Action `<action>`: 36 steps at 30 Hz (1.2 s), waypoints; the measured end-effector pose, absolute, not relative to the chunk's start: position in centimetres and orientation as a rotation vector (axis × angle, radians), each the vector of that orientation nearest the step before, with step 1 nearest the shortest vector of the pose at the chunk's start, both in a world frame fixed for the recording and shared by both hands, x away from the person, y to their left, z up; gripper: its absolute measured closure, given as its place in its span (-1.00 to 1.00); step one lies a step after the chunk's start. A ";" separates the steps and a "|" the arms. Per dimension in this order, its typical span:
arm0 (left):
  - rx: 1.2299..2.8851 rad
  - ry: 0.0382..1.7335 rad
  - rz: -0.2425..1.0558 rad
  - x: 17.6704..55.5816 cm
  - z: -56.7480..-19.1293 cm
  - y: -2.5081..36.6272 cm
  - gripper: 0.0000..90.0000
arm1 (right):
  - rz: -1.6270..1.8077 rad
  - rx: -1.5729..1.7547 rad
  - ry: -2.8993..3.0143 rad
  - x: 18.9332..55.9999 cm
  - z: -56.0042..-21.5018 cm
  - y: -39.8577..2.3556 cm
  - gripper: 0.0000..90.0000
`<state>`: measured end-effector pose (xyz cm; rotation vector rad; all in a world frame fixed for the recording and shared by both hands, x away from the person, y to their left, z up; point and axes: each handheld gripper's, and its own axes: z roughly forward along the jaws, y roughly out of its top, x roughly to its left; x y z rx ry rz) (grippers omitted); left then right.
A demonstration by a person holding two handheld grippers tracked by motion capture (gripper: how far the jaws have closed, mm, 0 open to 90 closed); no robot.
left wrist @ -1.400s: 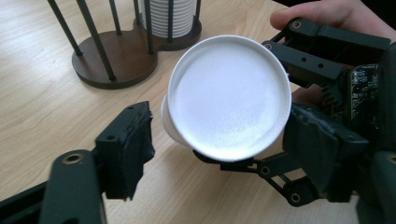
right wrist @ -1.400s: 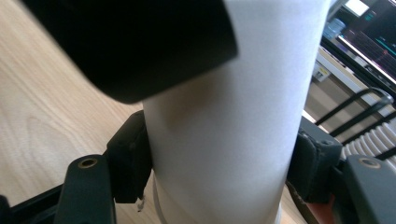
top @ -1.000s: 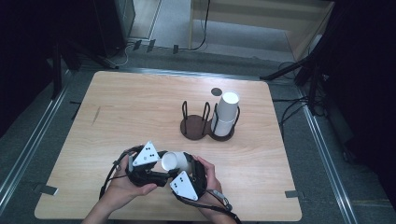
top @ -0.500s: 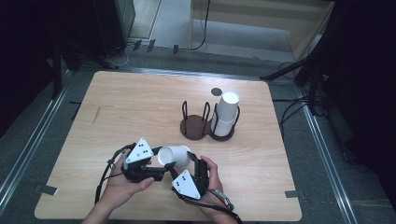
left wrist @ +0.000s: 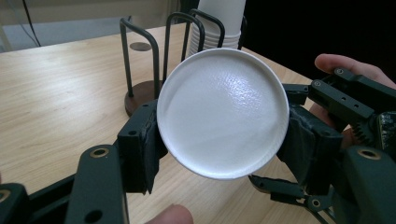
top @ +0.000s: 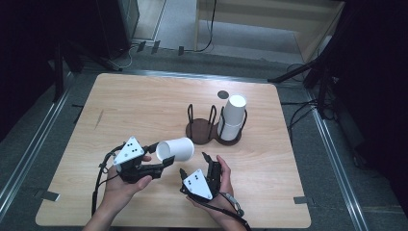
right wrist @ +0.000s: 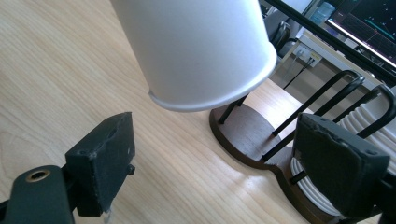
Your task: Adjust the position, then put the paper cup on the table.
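Note:
A white paper cup (top: 175, 149) lies on its side above the table near the front edge. My left gripper (top: 161, 154) is shut on it. In the left gripper view the cup's round bottom (left wrist: 223, 112) faces the camera, with the left gripper (left wrist: 223, 151) pressing both pads against its sides. My right gripper (top: 193, 163) sits just right of the cup; its jaws have just been opening and are off the cup. In the right gripper view the cup's rim end (right wrist: 196, 51) hangs above and beyond the open right gripper (right wrist: 224, 163), with bare table between the pads.
A dark wooden two-ring cup holder (top: 199, 130) stands mid-table. Its left ring is empty and its right ring holds a stack of white cups (top: 232, 118). A small dark disc (top: 223, 95) lies behind it. The holder's base (right wrist: 247, 126) is close ahead of the right gripper.
The right gripper's jaws have opened and let go of the cup. The left gripper has drawn left a little, keeping the cup and lifting its open end toward the holder.

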<state>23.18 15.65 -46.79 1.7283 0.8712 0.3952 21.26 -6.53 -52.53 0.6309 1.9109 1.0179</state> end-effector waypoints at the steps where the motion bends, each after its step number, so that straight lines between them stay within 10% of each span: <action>1: 1.716 0.876 0.395 23.2 -46.8 15.7 -0.21 | 1.019 0.632 1.909 21.3 -52.4 -6.6 -0.70; 36: 1.417 0.900 0.471 24.1 -48.3 17.3 -0.20 | 1.331 0.907 1.954 21.9 -49.1 -8.1 -0.32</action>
